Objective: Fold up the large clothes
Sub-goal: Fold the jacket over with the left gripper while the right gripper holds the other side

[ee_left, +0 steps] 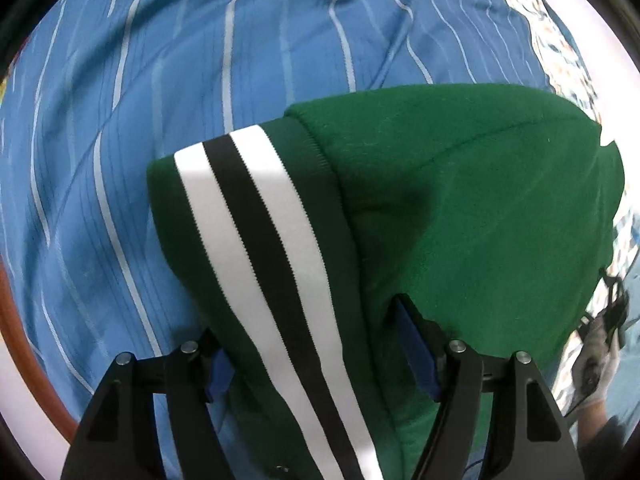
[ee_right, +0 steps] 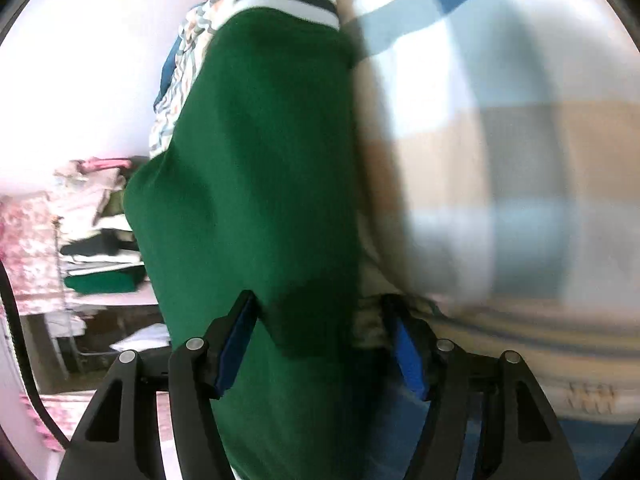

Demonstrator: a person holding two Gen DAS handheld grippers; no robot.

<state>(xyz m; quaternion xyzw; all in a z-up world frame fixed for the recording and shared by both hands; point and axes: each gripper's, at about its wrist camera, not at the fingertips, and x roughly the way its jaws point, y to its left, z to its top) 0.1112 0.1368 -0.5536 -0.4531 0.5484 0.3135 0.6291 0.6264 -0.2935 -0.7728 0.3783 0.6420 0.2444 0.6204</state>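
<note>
1. Green sweater (ee_left: 460,200) folded into a bundle on the blue striped bedspread (ee_left: 160,80).
2. Left gripper (ee_left: 320,360) wide, straddling the striped hem (ee_left: 256,216); no pinch.
3. Right gripper (ee_right: 320,344) wide, cloth between, unpressed.
4. Left: final tidy.

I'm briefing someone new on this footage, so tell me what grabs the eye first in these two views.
The green garment dominates both views, filling the space between each pair of tongs. In the left wrist view its white-and-black striped band runs diagonally down between the left tongs, over a blue striped bedsheet. In the blurred right wrist view the green cloth hangs between the right tongs, with stacked folded clothes at the left.
</note>
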